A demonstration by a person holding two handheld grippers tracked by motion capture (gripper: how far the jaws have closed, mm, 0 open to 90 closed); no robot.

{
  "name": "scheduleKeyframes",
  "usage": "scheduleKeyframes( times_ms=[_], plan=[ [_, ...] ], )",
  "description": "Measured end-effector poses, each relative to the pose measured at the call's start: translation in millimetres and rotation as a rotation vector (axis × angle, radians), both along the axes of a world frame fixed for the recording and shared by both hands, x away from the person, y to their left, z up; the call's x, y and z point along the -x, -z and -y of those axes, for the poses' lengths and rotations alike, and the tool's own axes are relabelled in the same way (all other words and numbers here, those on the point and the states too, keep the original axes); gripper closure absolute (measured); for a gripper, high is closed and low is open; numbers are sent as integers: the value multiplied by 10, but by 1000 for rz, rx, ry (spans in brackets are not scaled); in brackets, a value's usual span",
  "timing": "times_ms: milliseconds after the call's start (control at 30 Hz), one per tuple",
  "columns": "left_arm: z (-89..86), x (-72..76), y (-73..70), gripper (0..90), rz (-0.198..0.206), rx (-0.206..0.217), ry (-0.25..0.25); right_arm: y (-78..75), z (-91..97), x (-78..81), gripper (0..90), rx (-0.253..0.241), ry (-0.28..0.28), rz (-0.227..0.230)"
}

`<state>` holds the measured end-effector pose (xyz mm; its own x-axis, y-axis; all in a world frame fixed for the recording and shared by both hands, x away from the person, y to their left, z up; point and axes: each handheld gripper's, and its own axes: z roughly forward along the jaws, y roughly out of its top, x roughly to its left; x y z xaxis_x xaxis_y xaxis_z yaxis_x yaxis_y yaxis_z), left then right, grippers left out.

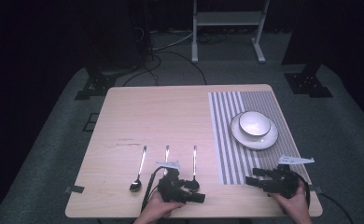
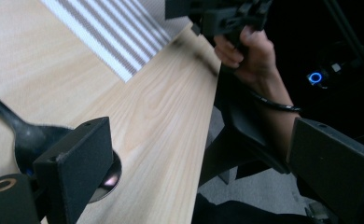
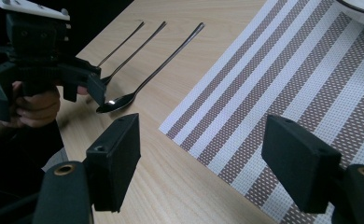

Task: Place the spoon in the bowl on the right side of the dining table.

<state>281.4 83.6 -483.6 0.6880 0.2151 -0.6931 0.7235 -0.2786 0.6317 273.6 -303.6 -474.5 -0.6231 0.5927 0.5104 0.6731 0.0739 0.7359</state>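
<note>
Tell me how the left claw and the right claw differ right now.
The left claw hovers over bare wood beside the nearest spoon's bowl; the right claw sits at the striped placemat's near edge. The left claw points toward the person's right, the right claw toward their left, so they face each other. Both are open, hold nothing, and are hand-held.

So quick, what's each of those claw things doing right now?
Left gripper: open, holding nothing, one jaw over a spoon.
Right gripper: open, empty, above the striped placemat.

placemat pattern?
Placemat: brown-grey and white stripes with a dotted weave, clearest in the right gripper view.
</note>
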Motion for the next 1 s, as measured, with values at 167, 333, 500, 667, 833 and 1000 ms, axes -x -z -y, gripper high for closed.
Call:
scheduleKeyframes(
  times_ms=[167, 333, 500, 667, 833, 1000],
  plan=[
    [6, -1, 88, 56, -25, -37, -13, -12, 4, 4, 269, -2, 1, 5],
    [-9, 2, 71, 57, -15, -43, -26, -35, -13, 2, 269, -4, -5, 11],
    [-35, -6, 84, 58, -18, -44, -32, -67, -57, -36, 269, -1, -17, 13],
    [-46, -4, 85, 58, -15, -42, -41, -80, -130, -97, 269, 11, -32, 7],
    [-59, -4, 83, 61, -11, -45, -38, -86, -189, -145, 269, 19, -47, 4],
    [-62, -1, 86, 61, -10, -40, -42, -86, -239, -178, 269, 21, -58, 0]
  ],
)
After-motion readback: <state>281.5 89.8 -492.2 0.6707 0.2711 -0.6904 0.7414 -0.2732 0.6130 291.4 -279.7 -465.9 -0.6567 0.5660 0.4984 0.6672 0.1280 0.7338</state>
